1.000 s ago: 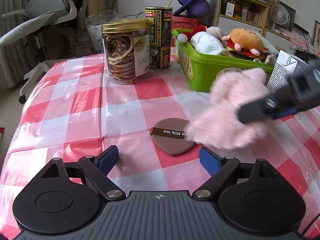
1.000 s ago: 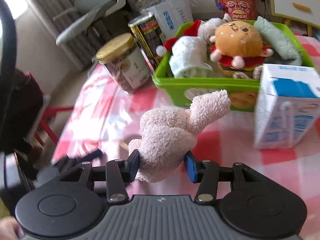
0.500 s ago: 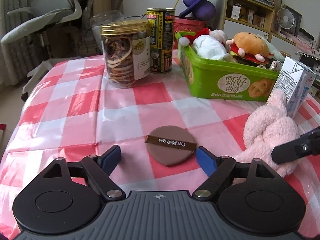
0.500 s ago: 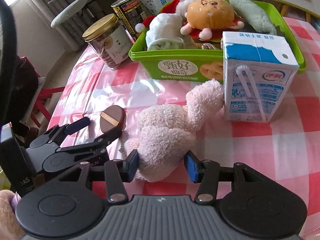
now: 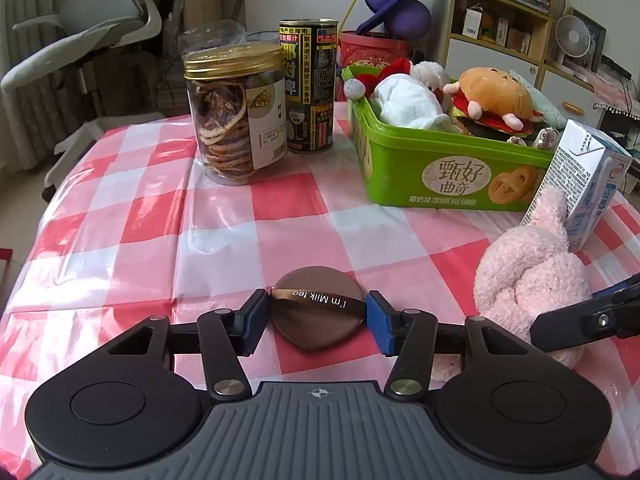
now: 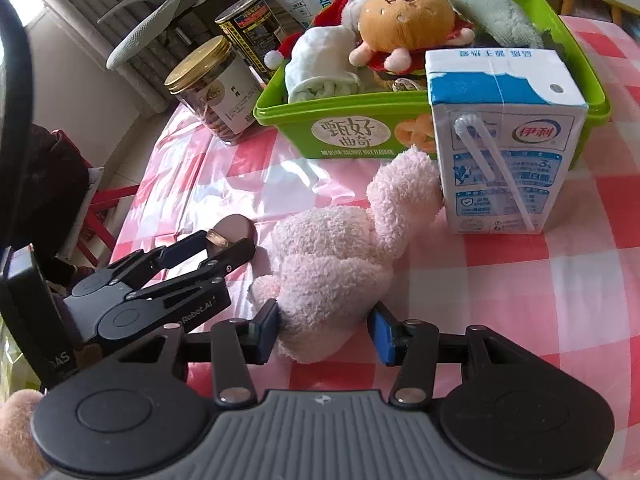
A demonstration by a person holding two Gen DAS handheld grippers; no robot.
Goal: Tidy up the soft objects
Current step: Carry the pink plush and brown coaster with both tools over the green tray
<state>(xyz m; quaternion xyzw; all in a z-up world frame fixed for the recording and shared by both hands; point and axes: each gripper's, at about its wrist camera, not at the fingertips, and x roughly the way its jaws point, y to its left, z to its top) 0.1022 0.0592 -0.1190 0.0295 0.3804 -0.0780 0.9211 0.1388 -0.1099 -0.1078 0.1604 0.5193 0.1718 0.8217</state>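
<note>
A brown makeup puff (image 5: 318,314) with an "I'm Milk tea" ribbon lies on the checked tablecloth. My left gripper (image 5: 318,320) has closed on it, pads touching both sides; it also shows in the right wrist view (image 6: 224,246). A pink plush toy (image 6: 340,252) rests on the table, its ear against a milk carton (image 6: 504,140). My right gripper (image 6: 324,332) sits around its rear end; the left pad touches it, the right pad stands slightly apart. A green tub (image 5: 440,172) holds a burger plush (image 5: 494,98) and other soft toys.
A gold-lidded jar of dried slices (image 5: 236,112) and a tall black can (image 5: 308,84) stand at the back left of the tub. An office chair (image 5: 92,36) and shelves (image 5: 508,8) lie beyond the table.
The right gripper lowered the pink plush onto the table beside the carton and its jaws widened. The left gripper moved forward and closed around the puff.
</note>
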